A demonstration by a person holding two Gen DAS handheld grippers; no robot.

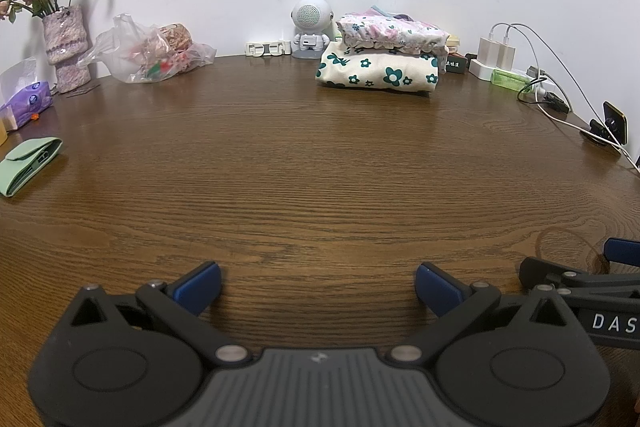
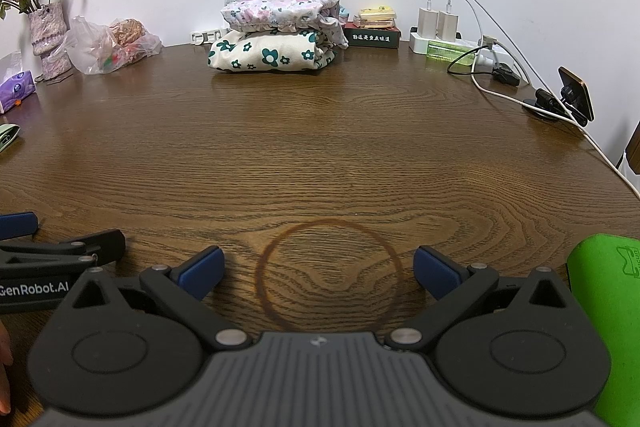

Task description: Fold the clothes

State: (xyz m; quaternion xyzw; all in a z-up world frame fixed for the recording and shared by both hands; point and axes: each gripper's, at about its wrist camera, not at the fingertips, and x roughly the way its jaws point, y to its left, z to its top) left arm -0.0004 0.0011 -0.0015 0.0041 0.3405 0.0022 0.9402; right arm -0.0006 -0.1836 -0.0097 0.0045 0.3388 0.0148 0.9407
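Note:
Two folded garments sit stacked at the back of the wooden table (image 1: 304, 163): a cream cloth with dark green flowers (image 1: 378, 71) (image 2: 272, 57) below, a pale pink floral ruffled cloth (image 1: 394, 31) (image 2: 276, 11) on top. My left gripper (image 1: 318, 285) stands open near the front edge with nothing between its blue-padded fingers. My right gripper (image 2: 319, 269) is open too, over a dark ring stain (image 2: 330, 273), nothing held. Both are far from the stack. Each gripper's side shows in the other's view.
Along the back stand a vase of dried roses (image 1: 66, 47), a plastic bag (image 1: 148, 53), a small white robot speaker (image 1: 310, 27), boxes (image 2: 372, 35), a power strip with chargers and cables (image 2: 444, 39), a phone mount (image 2: 574, 97). A green pouch (image 1: 28, 165) lies left; a green object (image 2: 604, 307) right.

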